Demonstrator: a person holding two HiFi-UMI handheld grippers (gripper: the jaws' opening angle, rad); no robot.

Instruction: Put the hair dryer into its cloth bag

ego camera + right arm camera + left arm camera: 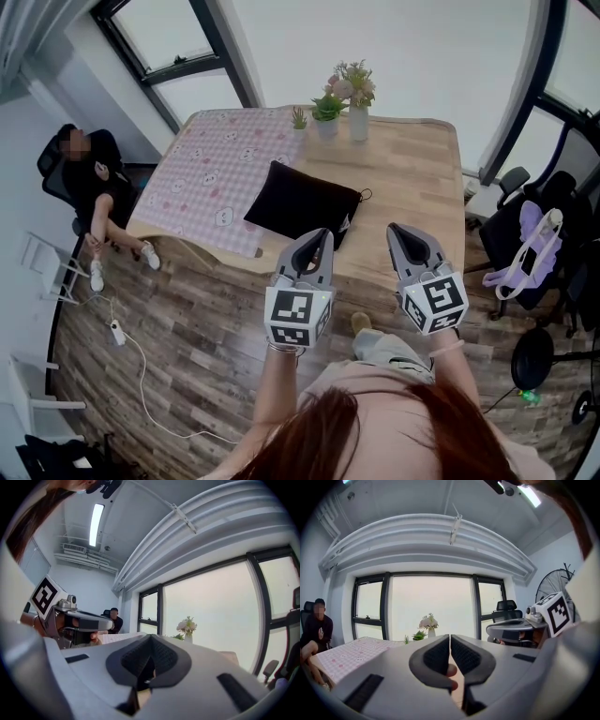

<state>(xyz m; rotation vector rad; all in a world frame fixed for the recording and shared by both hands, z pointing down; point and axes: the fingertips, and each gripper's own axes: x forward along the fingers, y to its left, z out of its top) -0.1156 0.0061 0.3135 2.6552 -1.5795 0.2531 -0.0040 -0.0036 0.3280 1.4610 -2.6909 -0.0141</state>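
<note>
A black cloth bag [302, 201] lies flat on the wooden table [412, 178], its drawstring at the right corner. No hair dryer shows in any view. My left gripper [322, 234] hovers just in front of the bag's near edge, its jaws shut with nothing between them [450, 641]. To its right, over the table's front edge, my right gripper [397, 229] is also shut and empty [150, 641]. Both point level toward the window. Each gripper view catches the other gripper at its side: the right gripper [520, 630], the left gripper [79, 618].
A pink checked cloth [220, 169] covers the table's left part. A flower vase [358, 112] and small potted plants [326, 117] stand at the back edge. A person sits on a chair [80, 173] at left. Office chairs and a purple bag [525, 248] stand right.
</note>
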